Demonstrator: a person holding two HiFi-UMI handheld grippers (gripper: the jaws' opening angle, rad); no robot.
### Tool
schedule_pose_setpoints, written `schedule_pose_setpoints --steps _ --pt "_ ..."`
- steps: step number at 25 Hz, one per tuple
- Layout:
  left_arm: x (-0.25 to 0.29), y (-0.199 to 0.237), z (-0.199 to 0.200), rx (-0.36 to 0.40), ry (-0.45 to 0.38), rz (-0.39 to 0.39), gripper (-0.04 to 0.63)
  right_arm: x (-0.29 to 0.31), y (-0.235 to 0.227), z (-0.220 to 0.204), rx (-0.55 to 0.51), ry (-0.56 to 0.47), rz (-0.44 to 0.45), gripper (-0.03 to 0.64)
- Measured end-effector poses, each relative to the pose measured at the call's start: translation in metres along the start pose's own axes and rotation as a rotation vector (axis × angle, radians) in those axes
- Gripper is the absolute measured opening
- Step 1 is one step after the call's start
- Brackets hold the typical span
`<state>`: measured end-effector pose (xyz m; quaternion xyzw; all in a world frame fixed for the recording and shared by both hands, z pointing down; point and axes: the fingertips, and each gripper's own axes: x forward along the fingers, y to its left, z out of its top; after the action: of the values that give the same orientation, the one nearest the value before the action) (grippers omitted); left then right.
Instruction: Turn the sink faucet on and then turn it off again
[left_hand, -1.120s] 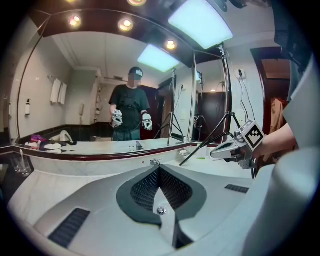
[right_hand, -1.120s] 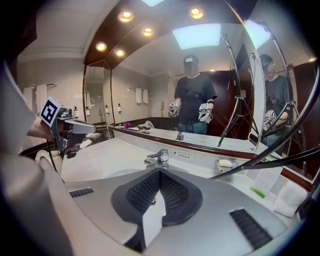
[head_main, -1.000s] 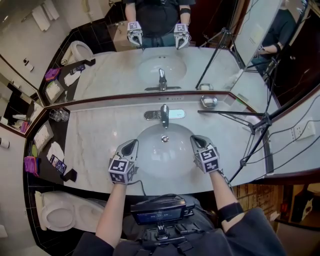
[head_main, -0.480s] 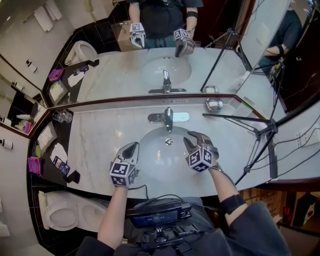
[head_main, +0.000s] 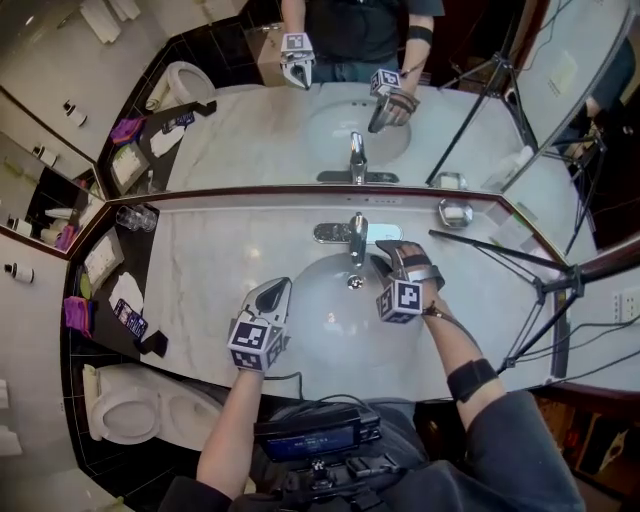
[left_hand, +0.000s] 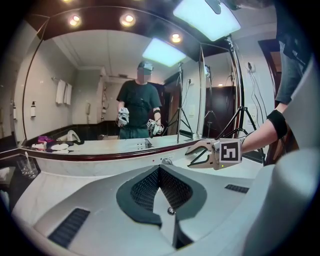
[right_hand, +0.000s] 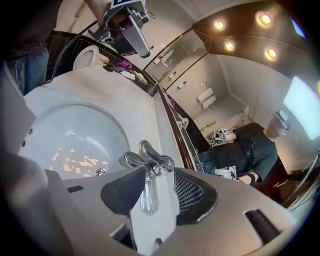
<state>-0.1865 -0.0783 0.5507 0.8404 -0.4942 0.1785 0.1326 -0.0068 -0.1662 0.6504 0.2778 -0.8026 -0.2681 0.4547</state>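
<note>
The chrome faucet (head_main: 357, 236) stands behind the white sink basin (head_main: 330, 325) on the marble counter. My right gripper (head_main: 390, 260) is rolled onto its side just right of the faucet. Its jaws are opening and nothing is pressed between them. In the right gripper view the faucet (right_hand: 148, 159) sits just ahead of the gap of the right gripper (right_hand: 150, 182), untouched by the pads. My left gripper (head_main: 277, 291) hangs over the basin's left rim, shut and empty. In the left gripper view the left gripper (left_hand: 159, 171) faces the mirror, with the right gripper (left_hand: 202, 152) ahead on the right.
A mirror (head_main: 300, 130) rises behind the counter. A tripod (head_main: 520, 262) leans over the counter's right end, near a metal soap dish (head_main: 455, 212). Glasses (head_main: 135, 218) stand on the dark ledge at left. A toilet (head_main: 120, 408) is below left.
My right gripper has moved up and left to the faucet, rolled onto its side and opened its jaws. The left gripper has edged forward a little and stays shut.
</note>
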Motion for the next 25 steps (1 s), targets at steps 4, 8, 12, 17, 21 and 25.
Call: schedule_pose_setpoints --steps 4,8,12,17,21,25 --pt "0.007 0.002 -0.002 0.000 0.005 0.001 0.000 0.026 -0.002 0.007 -0.085 -0.004 0.012 0.202" --pt "0.013 0.002 -0.005 -0.006 0.014 0.005 0.000 0.050 0.004 0.006 -0.124 0.004 0.026 0.204" --pt "0.015 0.006 -0.006 -0.005 0.020 0.005 0.000 0.070 0.002 0.005 -0.117 0.013 0.018 0.204" --pt "0.016 0.012 -0.012 -0.006 0.035 0.006 0.000 0.090 -0.002 0.009 -0.136 0.018 0.031 0.199" --pt "0.018 0.015 -0.015 -0.015 0.039 0.008 0.000 0.093 -0.005 0.015 -0.097 0.006 0.078 0.206" --pt "0.021 0.014 -0.016 -0.018 0.039 0.000 0.000 0.096 -0.008 0.015 -0.025 -0.004 0.126 0.204"
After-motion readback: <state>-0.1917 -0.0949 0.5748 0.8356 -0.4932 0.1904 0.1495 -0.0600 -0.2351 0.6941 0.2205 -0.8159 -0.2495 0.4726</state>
